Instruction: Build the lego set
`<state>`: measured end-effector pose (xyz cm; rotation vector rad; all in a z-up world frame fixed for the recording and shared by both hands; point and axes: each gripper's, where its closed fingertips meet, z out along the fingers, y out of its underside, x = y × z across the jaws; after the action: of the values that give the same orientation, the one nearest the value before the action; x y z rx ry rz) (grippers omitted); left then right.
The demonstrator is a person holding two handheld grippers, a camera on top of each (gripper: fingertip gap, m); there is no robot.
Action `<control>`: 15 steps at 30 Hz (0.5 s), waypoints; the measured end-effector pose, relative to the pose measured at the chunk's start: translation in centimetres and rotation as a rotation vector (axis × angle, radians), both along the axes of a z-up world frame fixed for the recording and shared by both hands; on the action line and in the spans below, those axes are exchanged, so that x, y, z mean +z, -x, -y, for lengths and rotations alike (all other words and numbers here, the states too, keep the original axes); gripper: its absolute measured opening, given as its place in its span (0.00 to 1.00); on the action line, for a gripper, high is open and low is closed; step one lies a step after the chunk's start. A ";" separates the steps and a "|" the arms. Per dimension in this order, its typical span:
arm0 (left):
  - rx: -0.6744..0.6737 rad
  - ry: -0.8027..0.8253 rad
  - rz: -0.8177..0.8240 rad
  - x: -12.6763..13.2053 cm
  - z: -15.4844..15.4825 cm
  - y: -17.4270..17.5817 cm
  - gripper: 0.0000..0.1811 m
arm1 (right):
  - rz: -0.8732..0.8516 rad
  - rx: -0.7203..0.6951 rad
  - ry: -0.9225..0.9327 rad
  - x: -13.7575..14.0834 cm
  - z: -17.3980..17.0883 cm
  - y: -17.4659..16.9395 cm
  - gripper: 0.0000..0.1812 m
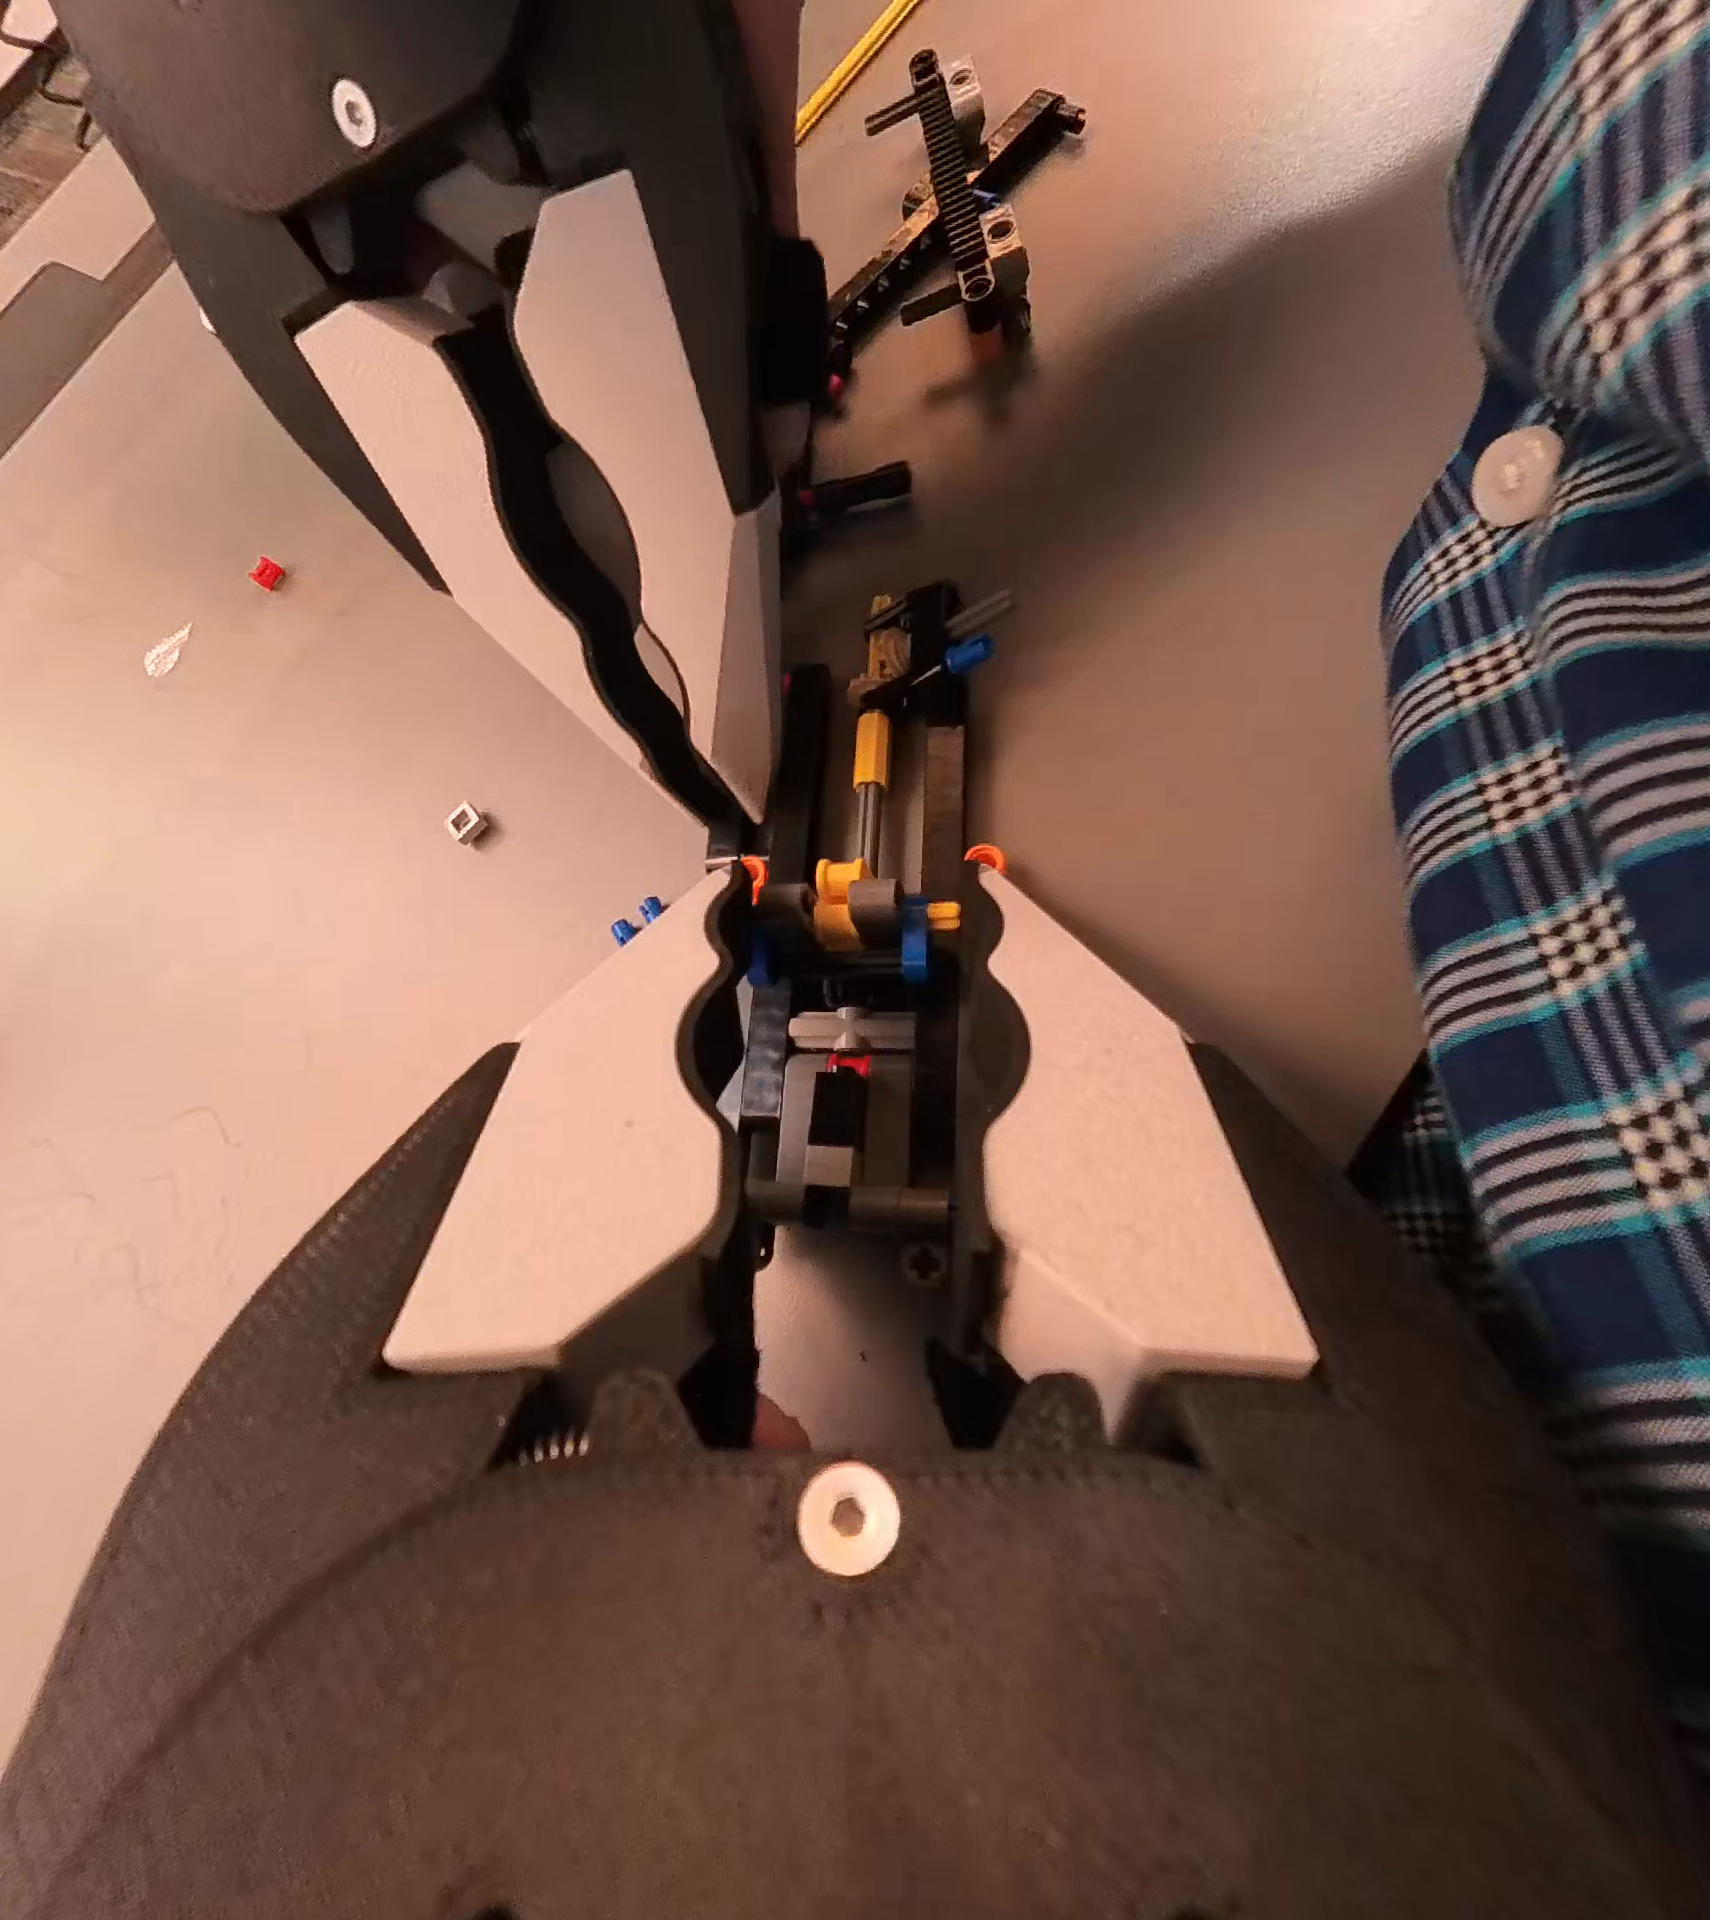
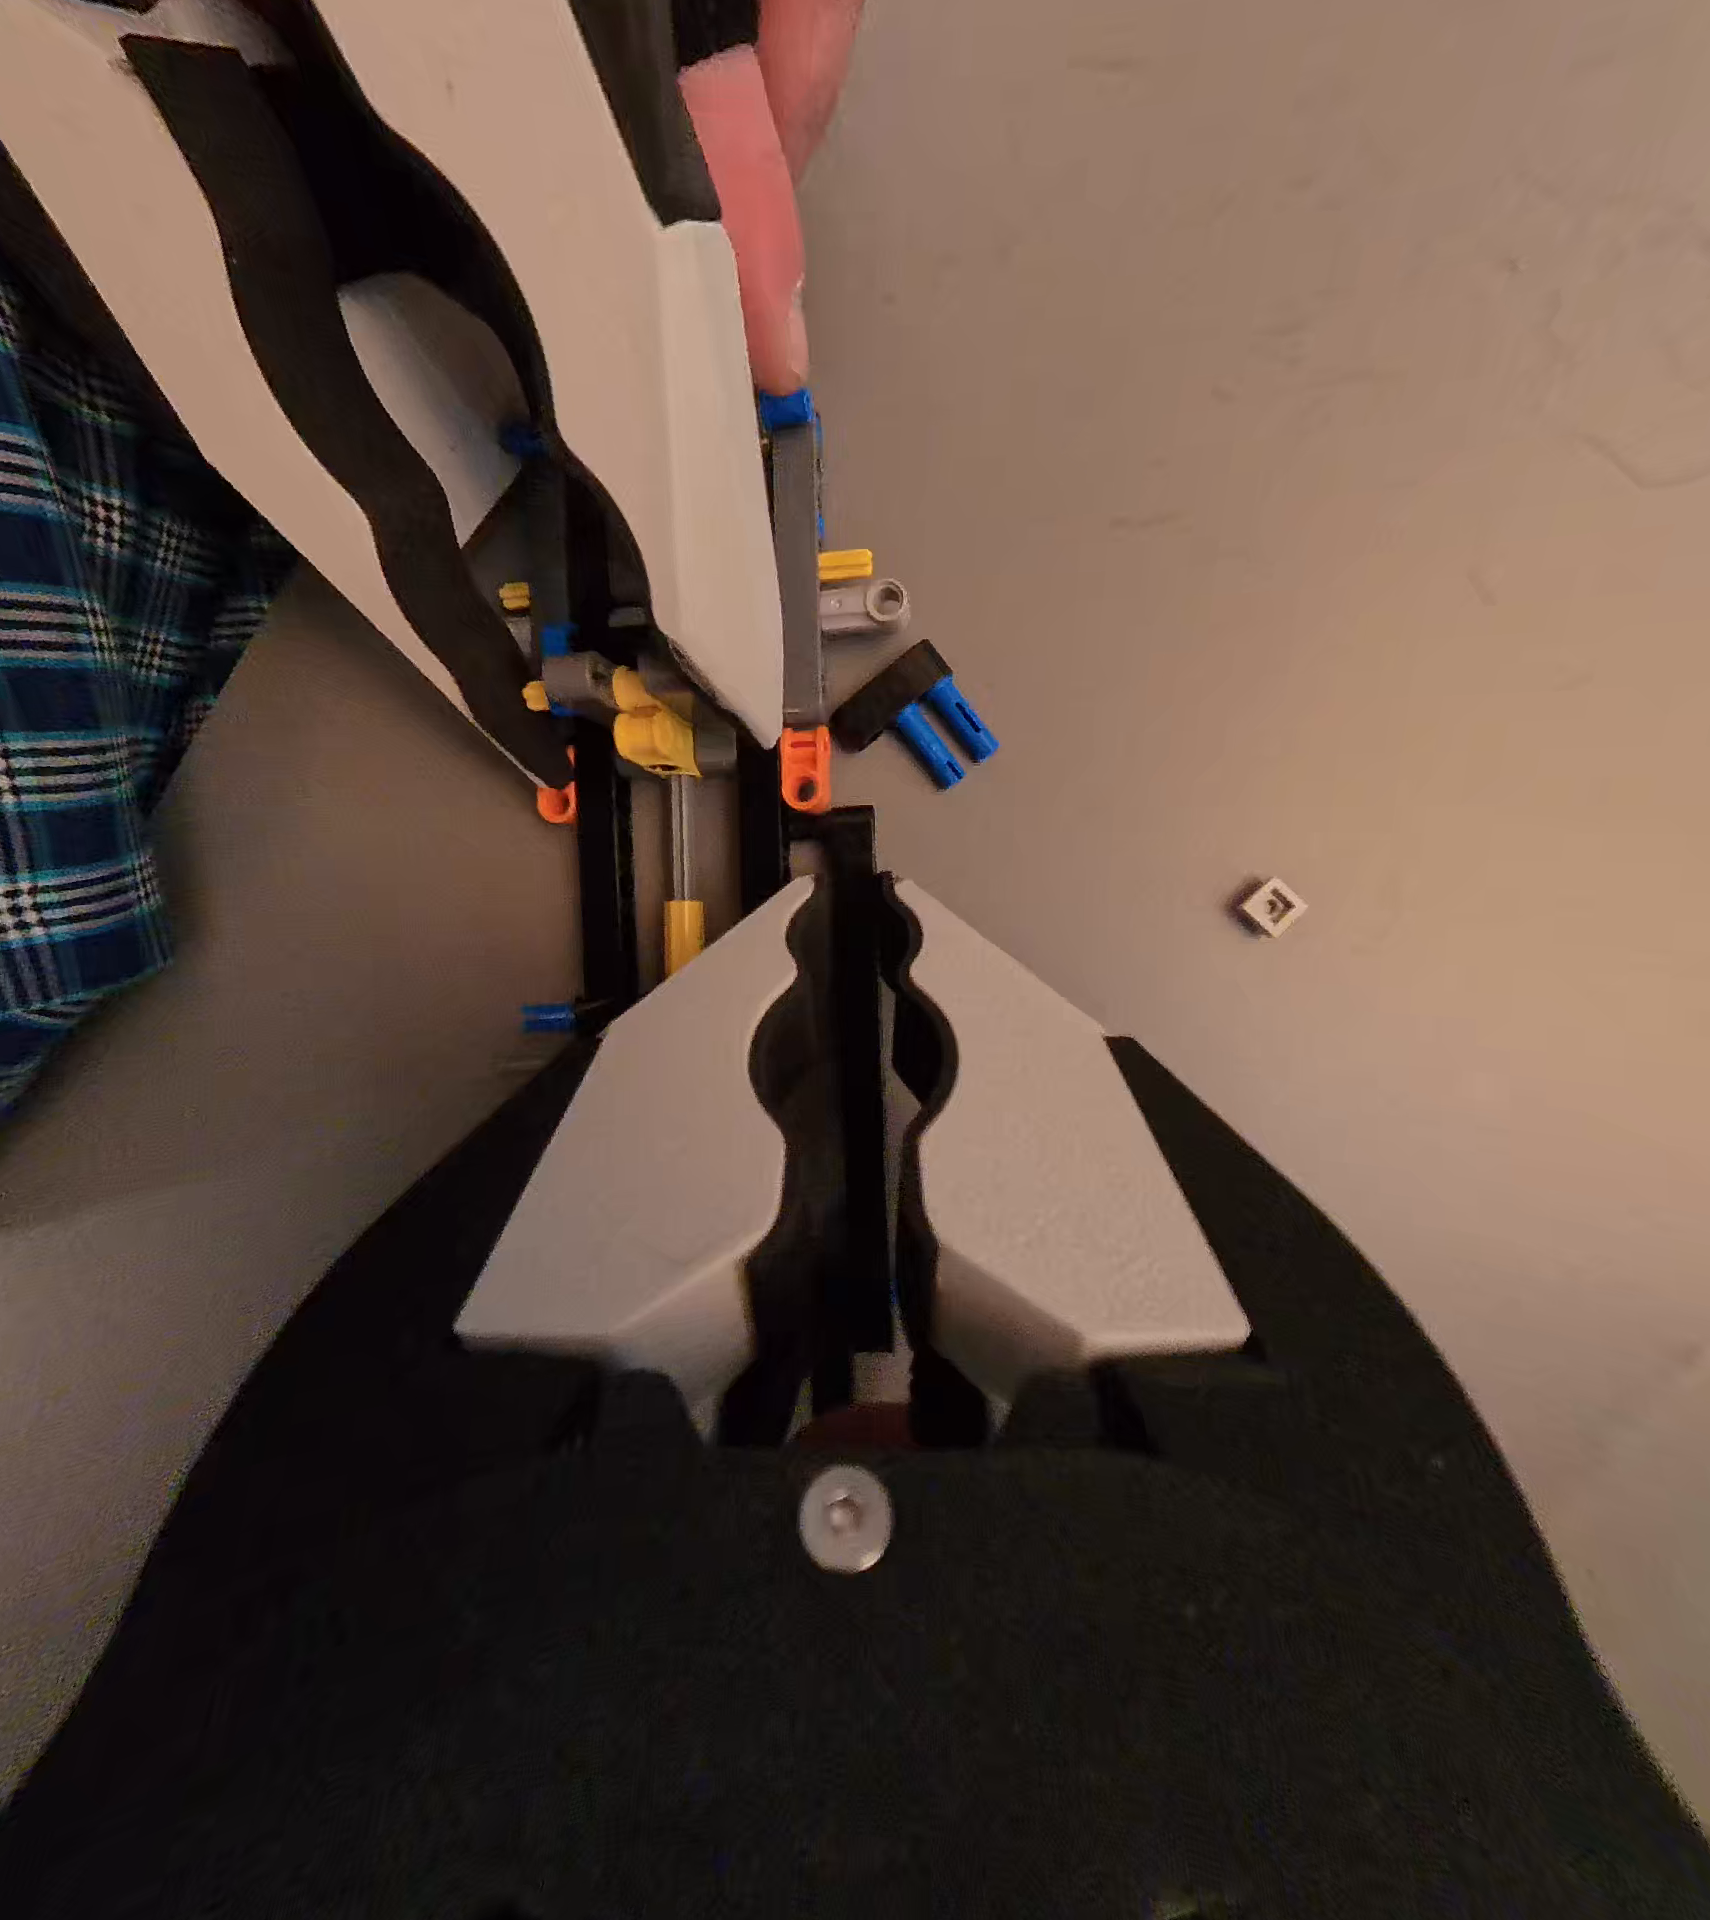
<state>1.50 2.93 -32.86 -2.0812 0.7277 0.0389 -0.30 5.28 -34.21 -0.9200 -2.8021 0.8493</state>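
In the left wrist view my left gripper (image 1: 856,883) is shut on the lego assembly (image 1: 861,935), a long frame of black beams with a yellow actuator, blue pins and orange connectors. My right gripper (image 1: 739,821) comes in from the upper left, with its tips at the frame's left orange connector. In the right wrist view my right gripper (image 2: 853,883) is shut on a black beam (image 2: 853,1039). The beam's end sits just below an orange connector (image 2: 806,767) of the assembly (image 2: 669,738). The left gripper (image 2: 659,748) shows there at upper left, with a person's finger (image 2: 768,260) beside it.
A second build of black beams and a gear rack (image 1: 955,197) lies farther along the table. Loose parts lie on the table: a red piece (image 1: 266,572), a small grey square piece (image 1: 465,824) (image 2: 1269,906) and a black pin piece (image 1: 856,488). A person's plaid shirt (image 1: 1609,831) is close on the right.
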 end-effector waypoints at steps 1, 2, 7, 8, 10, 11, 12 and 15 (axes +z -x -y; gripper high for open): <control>0.000 0.000 0.000 0.0 0.0 0.0 0.22 | -0.007 0.000 0.000 0.0 -0.1 0.1 0.03; 0.000 0.000 0.000 -0.1 0.1 0.0 0.22 | -0.013 -0.003 0.000 0.0 -0.2 0.1 0.03; 0.001 -0.002 -0.002 -0.1 0.1 0.1 0.22 | -0.027 0.041 -0.001 0.0 -0.2 -0.2 0.03; 0.002 -0.003 -0.003 -0.1 0.1 0.1 0.21 | -0.028 0.051 -0.006 0.0 -0.3 -0.2 0.03; 0.003 -0.003 -0.005 -0.1 0.1 0.1 0.22 | -0.034 0.074 -0.011 0.1 -0.4 -0.3 0.03; 0.004 -0.004 -0.005 -0.2 0.1 0.1 0.22 | -0.034 0.080 0.004 0.3 -0.3 -0.2 0.03; 0.004 -0.004 -0.005 -0.1 0.1 0.1 0.22 | -0.029 0.088 0.010 0.3 -0.2 -0.2 0.03; 0.006 -0.005 -0.006 -0.2 0.1 0.1 0.22 | -0.023 0.106 0.007 0.1 -0.1 -0.2 0.03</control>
<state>1.36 2.85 -33.02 -2.0790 0.7248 0.0505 -0.09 5.38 -34.10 -0.7639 -2.8519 0.8771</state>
